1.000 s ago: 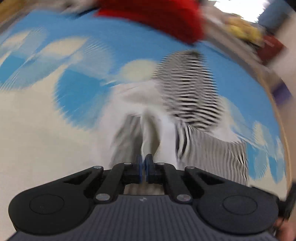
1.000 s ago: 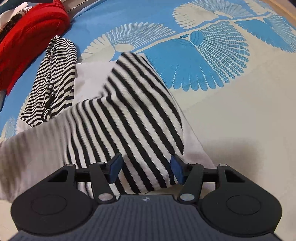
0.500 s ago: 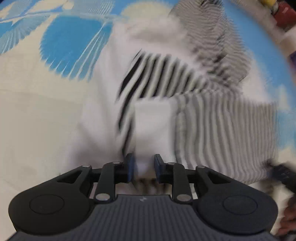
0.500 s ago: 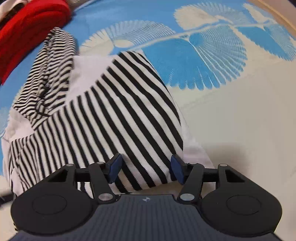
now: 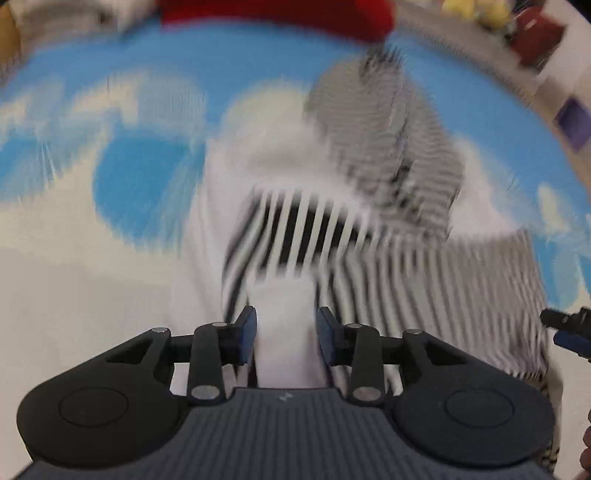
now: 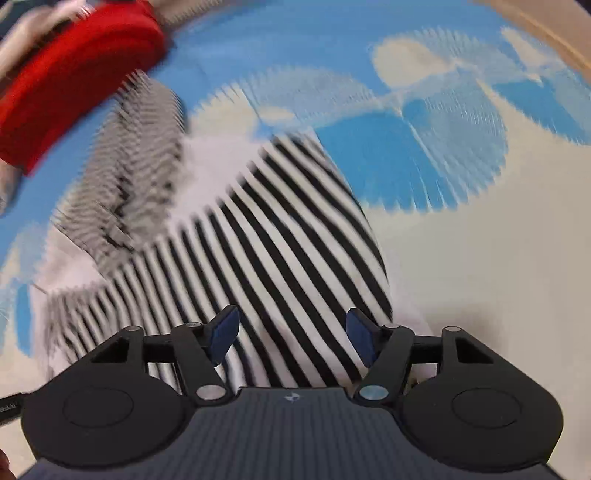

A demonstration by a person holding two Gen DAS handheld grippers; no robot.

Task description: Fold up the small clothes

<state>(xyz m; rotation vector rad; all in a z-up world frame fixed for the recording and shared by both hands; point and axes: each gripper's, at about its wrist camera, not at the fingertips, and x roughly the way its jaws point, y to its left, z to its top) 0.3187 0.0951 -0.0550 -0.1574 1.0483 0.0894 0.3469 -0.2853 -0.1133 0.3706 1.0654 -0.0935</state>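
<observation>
Blue-and-cream fan-print bedspread (image 6: 461,258) fills bg, wooden edge (image 6: 554,26) at top right, cluttered, blurred surroundings beyond.

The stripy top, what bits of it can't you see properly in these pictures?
- Striped top, left wrist view: far end smeared grey by blur.
- Its near edge, both views: hidden behind the left gripper and right gripper.
- Red cloth, right wrist view: cut off by the edge, blurred.

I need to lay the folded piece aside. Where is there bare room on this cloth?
The cream stretch right of the black-and-white striped garment is bare, as is the blue-and-cream printed cloth beyond it. It is crowded at the far left, where the red fabric bundle lies close to the garment's crumpled sleeve.
</observation>
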